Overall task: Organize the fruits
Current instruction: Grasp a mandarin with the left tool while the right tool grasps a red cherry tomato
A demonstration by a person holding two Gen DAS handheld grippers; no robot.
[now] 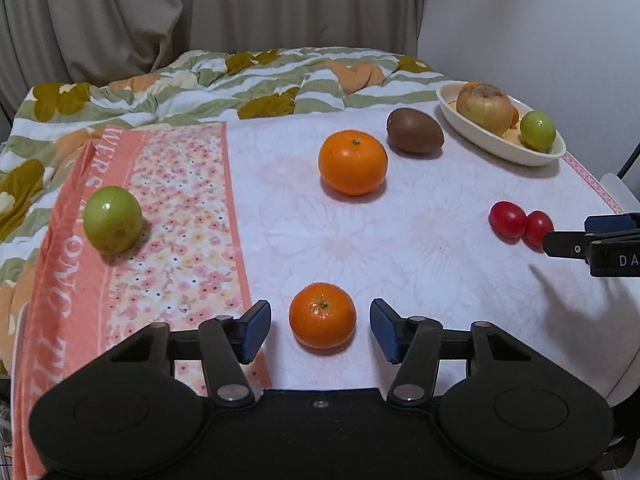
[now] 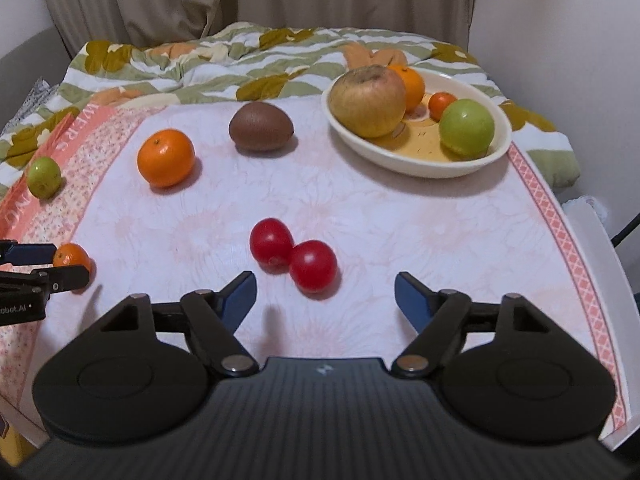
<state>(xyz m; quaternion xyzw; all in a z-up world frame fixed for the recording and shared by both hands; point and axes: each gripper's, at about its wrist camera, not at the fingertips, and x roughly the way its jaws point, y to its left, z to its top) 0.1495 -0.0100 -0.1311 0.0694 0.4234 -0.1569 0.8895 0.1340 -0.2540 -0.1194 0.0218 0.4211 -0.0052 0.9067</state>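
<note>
A small mandarin [image 1: 322, 316] — bright orange, glossy, with a green stem scar facing up — sits on the pale floral cloth [image 1: 400, 240] that covers the desk, right between the two blue pads of the left gripper [image 1: 321, 330]; its jaws stand a little apart from the fruit on either side, not yet touching the peel. The right gripper [image 2: 325, 298] has its jaws spread wide, and two red cherry tomatoes [image 2: 294, 258], smooth and shiny and touching each other, lie just ahead of the gap, nearer its left pad — neither is between the pads. Farther back lie a larger orange [image 1: 353, 162], a brown kiwi [image 1: 415, 131] and, off to the left, a green fruit [image 1: 114, 220]. A cream oval dish [image 2: 400, 160] at the far right holds a yellowish apple [image 2: 368, 102], another green fruit, an orange and a small mandarin.
</note>
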